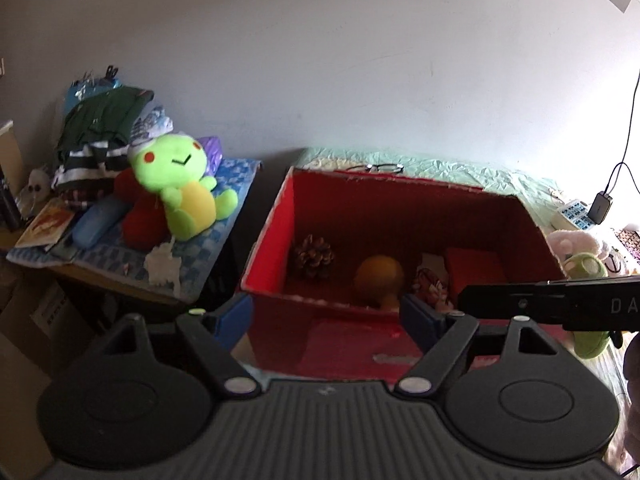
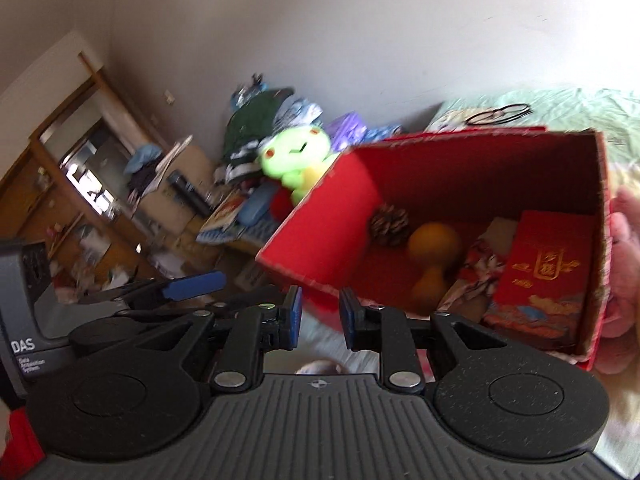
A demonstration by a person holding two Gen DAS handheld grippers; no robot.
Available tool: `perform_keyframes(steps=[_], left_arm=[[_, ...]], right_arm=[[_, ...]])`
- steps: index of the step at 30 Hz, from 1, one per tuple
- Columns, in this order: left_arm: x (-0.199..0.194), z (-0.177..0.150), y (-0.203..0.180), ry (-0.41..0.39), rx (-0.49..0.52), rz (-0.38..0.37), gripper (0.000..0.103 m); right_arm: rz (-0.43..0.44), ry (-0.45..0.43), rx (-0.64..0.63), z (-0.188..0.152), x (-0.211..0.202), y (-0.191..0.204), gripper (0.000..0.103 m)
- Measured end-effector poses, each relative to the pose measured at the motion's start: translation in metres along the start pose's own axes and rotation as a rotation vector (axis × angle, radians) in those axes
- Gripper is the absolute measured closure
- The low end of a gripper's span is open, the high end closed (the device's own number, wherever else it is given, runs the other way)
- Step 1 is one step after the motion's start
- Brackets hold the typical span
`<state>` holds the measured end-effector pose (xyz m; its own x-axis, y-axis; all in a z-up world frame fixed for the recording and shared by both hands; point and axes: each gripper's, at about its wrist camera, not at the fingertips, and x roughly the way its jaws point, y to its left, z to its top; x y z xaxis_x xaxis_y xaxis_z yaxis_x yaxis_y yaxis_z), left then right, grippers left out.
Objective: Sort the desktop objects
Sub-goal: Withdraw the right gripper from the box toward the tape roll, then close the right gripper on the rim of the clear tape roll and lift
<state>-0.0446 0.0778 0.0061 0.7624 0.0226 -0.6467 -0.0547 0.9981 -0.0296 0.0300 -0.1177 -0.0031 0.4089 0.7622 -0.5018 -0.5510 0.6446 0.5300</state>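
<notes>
While both grippers hang empty before the red box (image 1: 276,236), a careless swing could clip its near rim.

Left gripper (image 1: 326,314) stands spread wide, right gripper (image 2: 319,317) part-open on nothing; pine cone (image 2: 389,220), gourd (image 2: 432,246) and red envelope (image 2: 546,268) lie inside, just beyond the jaws (the green plush (image 1: 180,188) sits on a side table, well apart).

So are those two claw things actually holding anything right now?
No. The left gripper stands wide open in front of the red box, and the right gripper has only an empty gap between its blue pads.
</notes>
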Motion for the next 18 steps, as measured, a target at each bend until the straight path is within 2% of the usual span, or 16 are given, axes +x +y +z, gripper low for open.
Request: perform_keyframes(steps=[4,9,12,14,18], left_arm=[[0.008,-0.026,0.005,0.086,-0.03,0.027,0.031],[0.018,-0.045,0.0,0.156,-0.03,0.028,0.034],[0.031,-0.049,-0.005,0.205,-0.013,0.045,0.036],[0.038,-0.052,-0.006,0.242,-0.018,0.042,0.048],[0.048,-0.056,-0.007,0.302,-0.044,0.024,0.061]], right_arm=[[0.012,0.081,-0.032,-0.016,0.014,0.005,0.079],[-0.078,0.151,-0.082,-0.027,0.031,0.005,0.079],[-0.104,0.19,-0.087,-0.029,0.04,0.003,0.079],[-0.116,0.209,-0.092,-0.033,0.044,0.004,0.079],[-0.134,0.254,-0.082,-0.041,0.05,0.0,0.079]])
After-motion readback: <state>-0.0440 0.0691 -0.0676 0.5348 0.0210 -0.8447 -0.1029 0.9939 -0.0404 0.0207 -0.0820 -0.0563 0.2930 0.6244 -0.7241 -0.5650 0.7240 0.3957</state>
